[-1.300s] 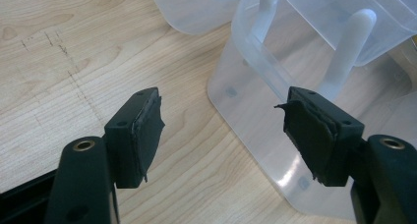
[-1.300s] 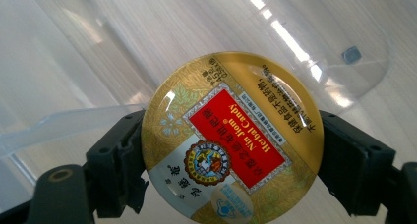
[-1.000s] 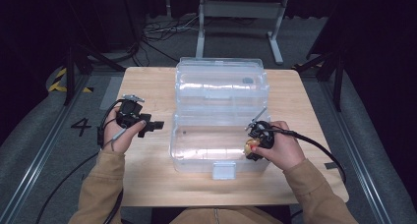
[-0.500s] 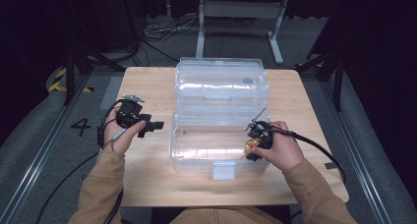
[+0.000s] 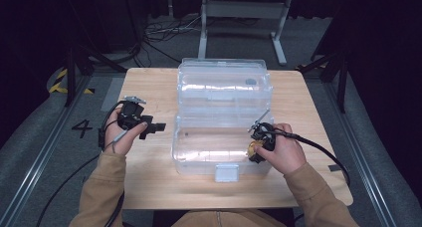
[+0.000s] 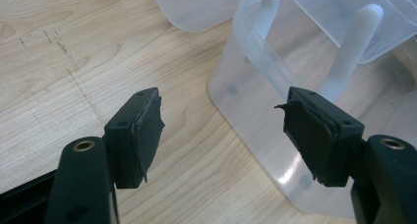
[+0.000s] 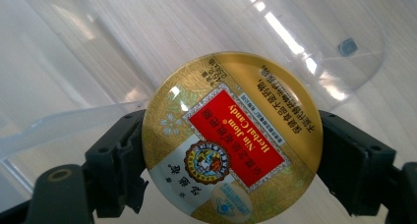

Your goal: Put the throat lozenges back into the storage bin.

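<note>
Right claw (image 7: 231,150): clamped on candy tin (image 7: 231,135), over clear box (image 5: 221,137) interior.
Left claw (image 6: 223,135): open, empty, beside box.
Progress: tin picked; release into box pending.

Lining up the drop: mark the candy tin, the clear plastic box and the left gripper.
candy tin (image 7: 231,135): right gripper view, red label.
clear plastic box (image 5: 219,152): high view, front tub wall.
left gripper (image 6: 221,130): left gripper view, between its open jaws.
</note>
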A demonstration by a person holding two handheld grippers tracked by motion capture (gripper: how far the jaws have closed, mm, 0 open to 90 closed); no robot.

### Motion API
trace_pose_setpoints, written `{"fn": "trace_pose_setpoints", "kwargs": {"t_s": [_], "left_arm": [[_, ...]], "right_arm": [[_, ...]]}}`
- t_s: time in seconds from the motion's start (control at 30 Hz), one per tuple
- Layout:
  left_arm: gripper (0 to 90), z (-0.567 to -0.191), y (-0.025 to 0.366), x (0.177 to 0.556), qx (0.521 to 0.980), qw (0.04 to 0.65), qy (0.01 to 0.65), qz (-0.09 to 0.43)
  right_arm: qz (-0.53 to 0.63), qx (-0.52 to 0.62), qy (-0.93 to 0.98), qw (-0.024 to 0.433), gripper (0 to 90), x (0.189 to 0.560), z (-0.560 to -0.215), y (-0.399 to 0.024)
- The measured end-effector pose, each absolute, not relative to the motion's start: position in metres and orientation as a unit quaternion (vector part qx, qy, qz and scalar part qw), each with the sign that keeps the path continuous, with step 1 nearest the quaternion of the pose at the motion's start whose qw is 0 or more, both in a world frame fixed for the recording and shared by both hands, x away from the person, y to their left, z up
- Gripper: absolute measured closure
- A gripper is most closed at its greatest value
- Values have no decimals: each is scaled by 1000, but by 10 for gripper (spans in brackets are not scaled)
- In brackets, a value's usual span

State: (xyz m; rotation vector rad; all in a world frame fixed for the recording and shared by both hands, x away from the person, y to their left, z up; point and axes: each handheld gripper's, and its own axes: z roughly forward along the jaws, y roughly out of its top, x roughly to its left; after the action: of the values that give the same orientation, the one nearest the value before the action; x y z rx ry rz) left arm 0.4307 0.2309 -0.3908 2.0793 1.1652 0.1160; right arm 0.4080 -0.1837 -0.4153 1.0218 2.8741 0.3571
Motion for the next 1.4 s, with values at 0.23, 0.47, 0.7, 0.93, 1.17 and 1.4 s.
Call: {"fn": "trace_pose_setpoints", "kwargs": {"t_s": [0.23, 0.47, 0.7, 0.93, 1.17, 1.4], "left_arm": [[314, -391, 231, 431, 810, 368, 454, 45], [314, -391, 231, 431, 810, 367, 456, 41], [314, -392, 231, 431, 810, 367, 456, 41], [313, -392, 231, 431, 809, 368, 456, 41], [313, -392, 231, 431, 809, 369, 455, 40], [313, -391, 232, 431, 808, 369, 456, 41]], "right_arm": [[113, 327, 937, 35, 196, 408, -415, -184], [110, 296, 948, 40, 197, 410, -413, -186], [120, 271, 954, 40, 198, 410, -411, -189], [118, 270, 955, 29, 198, 410, -410, -191], [123, 285, 950, 36, 202, 408, -408, -192], [133, 296, 945, 26, 202, 405, -403, -194]]}}
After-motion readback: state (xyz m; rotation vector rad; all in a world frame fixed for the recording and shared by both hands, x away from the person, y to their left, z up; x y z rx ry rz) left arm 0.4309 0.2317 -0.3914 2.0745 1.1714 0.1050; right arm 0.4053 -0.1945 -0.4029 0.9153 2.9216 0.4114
